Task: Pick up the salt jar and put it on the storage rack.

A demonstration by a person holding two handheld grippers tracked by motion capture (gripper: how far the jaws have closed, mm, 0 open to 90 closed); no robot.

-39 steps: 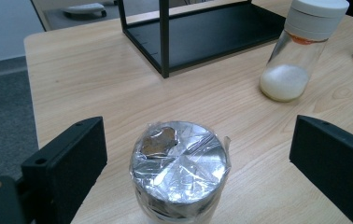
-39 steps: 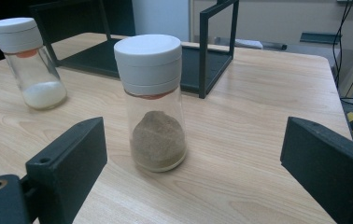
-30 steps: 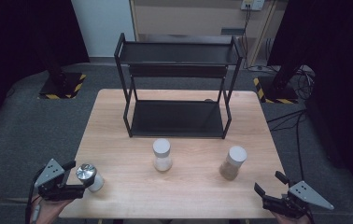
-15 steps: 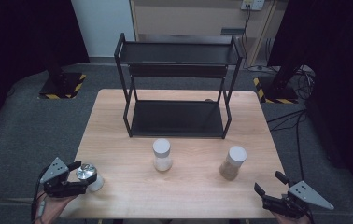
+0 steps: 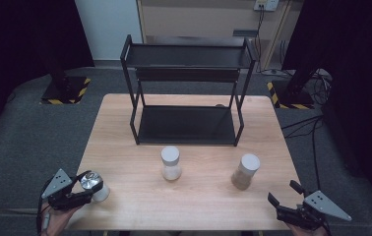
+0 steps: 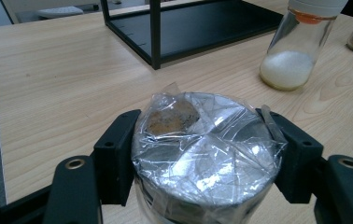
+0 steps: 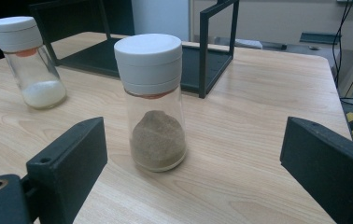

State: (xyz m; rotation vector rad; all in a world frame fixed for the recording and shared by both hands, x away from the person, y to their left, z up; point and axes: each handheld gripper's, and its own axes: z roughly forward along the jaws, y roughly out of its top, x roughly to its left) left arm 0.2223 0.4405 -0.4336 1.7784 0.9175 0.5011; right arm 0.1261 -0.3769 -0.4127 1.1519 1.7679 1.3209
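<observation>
From the high view, my left gripper [image 5: 83,195] sits at the table's near left corner, about seven o'clock from the table's centre. Its jaws are clenched on either side of a silver-lidded jar [image 5: 92,183], which stands upright at the table edge. In the left gripper view the two black jaws press against the jar [image 6: 206,158], whose top is wrapped in crinkled clear film.

My right gripper [image 5: 283,200] rests at the near right corner, about five o'clock, with its jaws spread wide and holding nothing. In the right gripper view a white-capped jar of brown powder [image 7: 154,102] stands upright beyond and between the spread jaws, touching neither.

Farther in, near the table's middle, stands a white-capped jar of white powder [image 5: 170,163]; the brown powder jar [image 5: 245,171] is at its three o'clock, well apart from it.

Beyond both, at twelve o'clock, a black two-tier metal rack [image 5: 186,88] stands on the far half of the wooden table [image 5: 115,128].
</observation>
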